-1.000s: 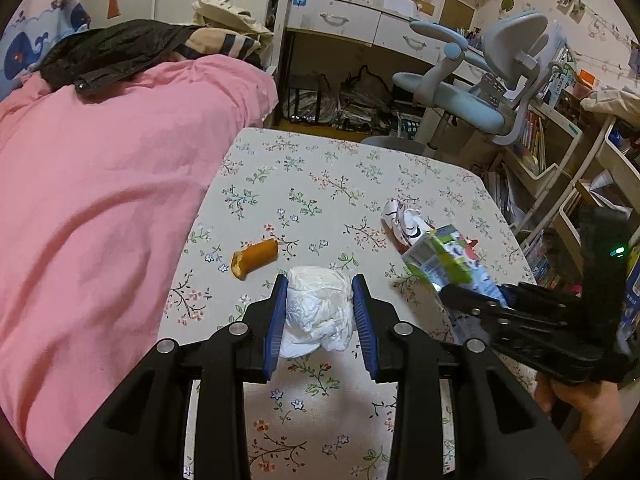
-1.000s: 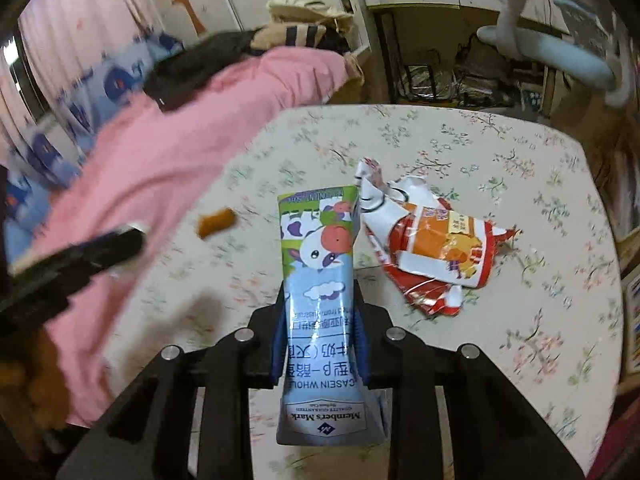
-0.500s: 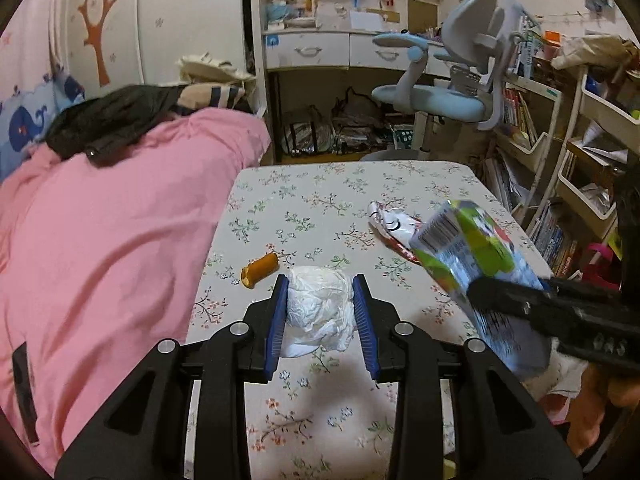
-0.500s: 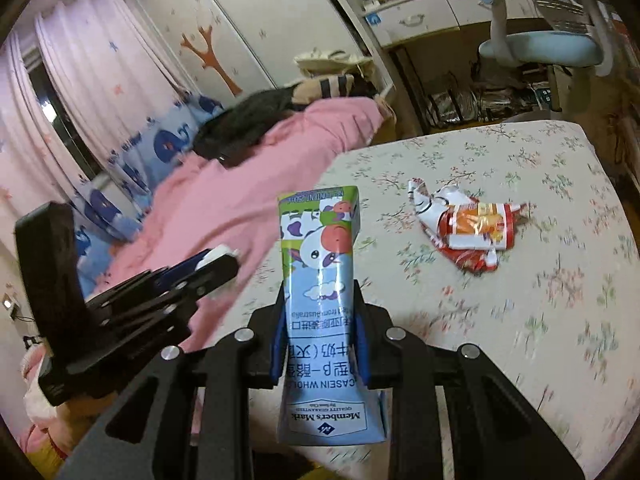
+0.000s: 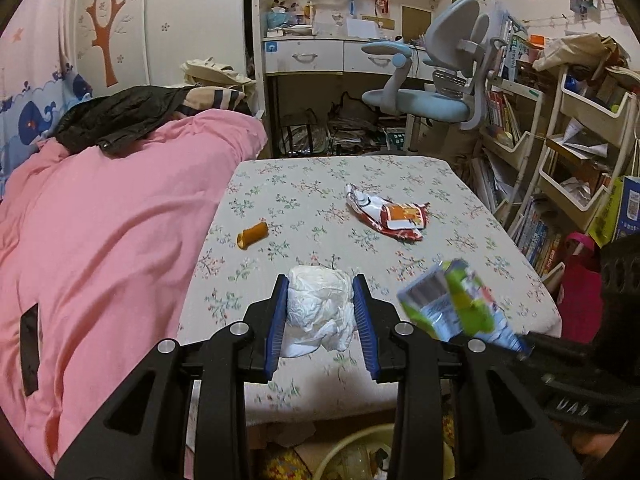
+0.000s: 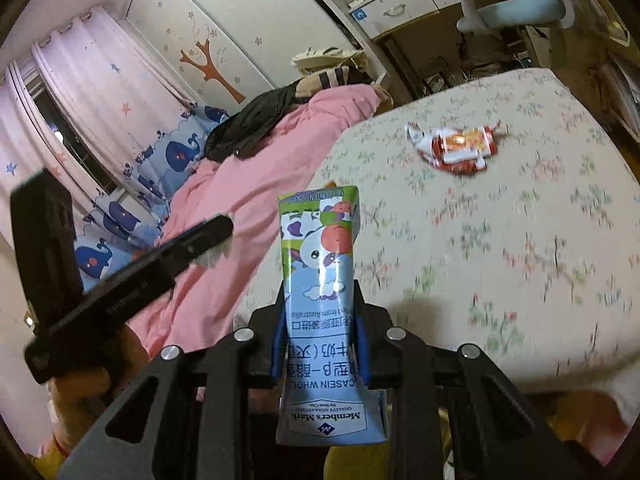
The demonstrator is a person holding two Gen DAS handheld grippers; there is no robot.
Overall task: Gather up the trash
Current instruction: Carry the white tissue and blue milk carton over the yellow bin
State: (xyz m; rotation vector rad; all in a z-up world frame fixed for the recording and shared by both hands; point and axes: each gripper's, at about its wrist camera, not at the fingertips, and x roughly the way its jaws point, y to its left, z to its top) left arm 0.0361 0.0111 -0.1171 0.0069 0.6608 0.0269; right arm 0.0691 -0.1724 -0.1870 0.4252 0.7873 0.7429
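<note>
My left gripper (image 5: 320, 320) is shut on a crumpled white tissue (image 5: 318, 310), held above the near edge of the floral table (image 5: 360, 184). My right gripper (image 6: 318, 340) is shut on a blue and green milk carton (image 6: 320, 272); the carton also shows blurred at the right of the left wrist view (image 5: 452, 300). A red and white snack wrapper (image 5: 392, 216) and a small orange piece (image 5: 252, 235) lie on the table. The wrapper also shows in the right wrist view (image 6: 456, 146). The left gripper shows as a dark shape at the left of the right wrist view (image 6: 200, 240).
A yellowish bin rim (image 5: 360, 452) shows below the table's near edge. A pink quilt (image 5: 100, 240) covers the bed on the left. A blue desk chair (image 5: 432, 92) and cluttered shelves (image 5: 560, 140) stand behind and to the right.
Both grippers have pulled back and lifted away from the table with their loads. The near table edge and the bin below have come into the left wrist view.
</note>
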